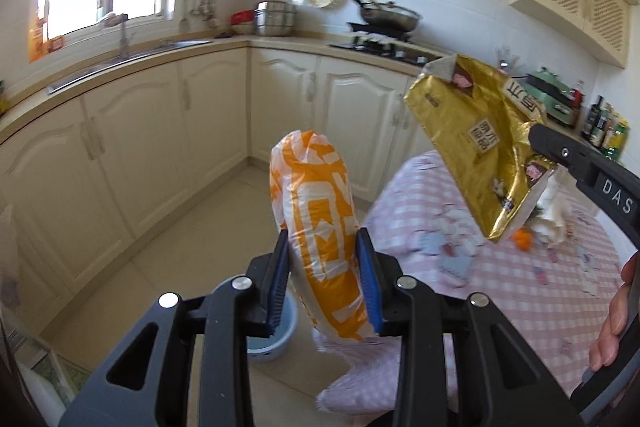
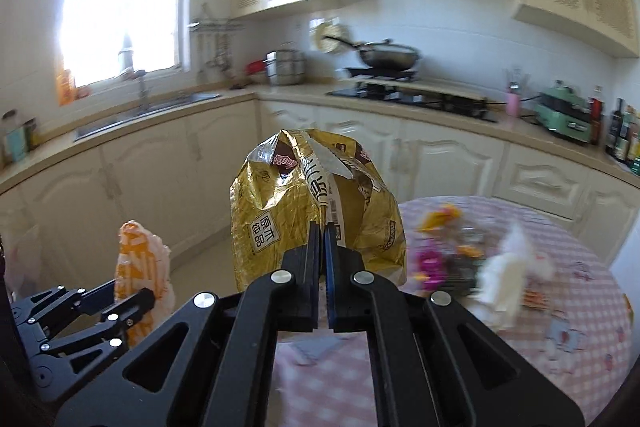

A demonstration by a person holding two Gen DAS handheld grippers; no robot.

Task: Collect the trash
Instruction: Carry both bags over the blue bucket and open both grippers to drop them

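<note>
My left gripper is shut on an orange-and-white plastic bag and holds it upright in the air beside the table. The bag also shows in the right wrist view, with the left gripper around it. My right gripper is shut on a crumpled gold foil snack bag, held up above the table's left edge. In the left wrist view the gold bag hangs from the right gripper, to the right of the orange bag.
A round table with a pink checked cloth carries more litter: white crumpled paper, pink and orange wrappers. A light blue bin stands on the floor below the left gripper. Cream cabinets and counters line the far walls.
</note>
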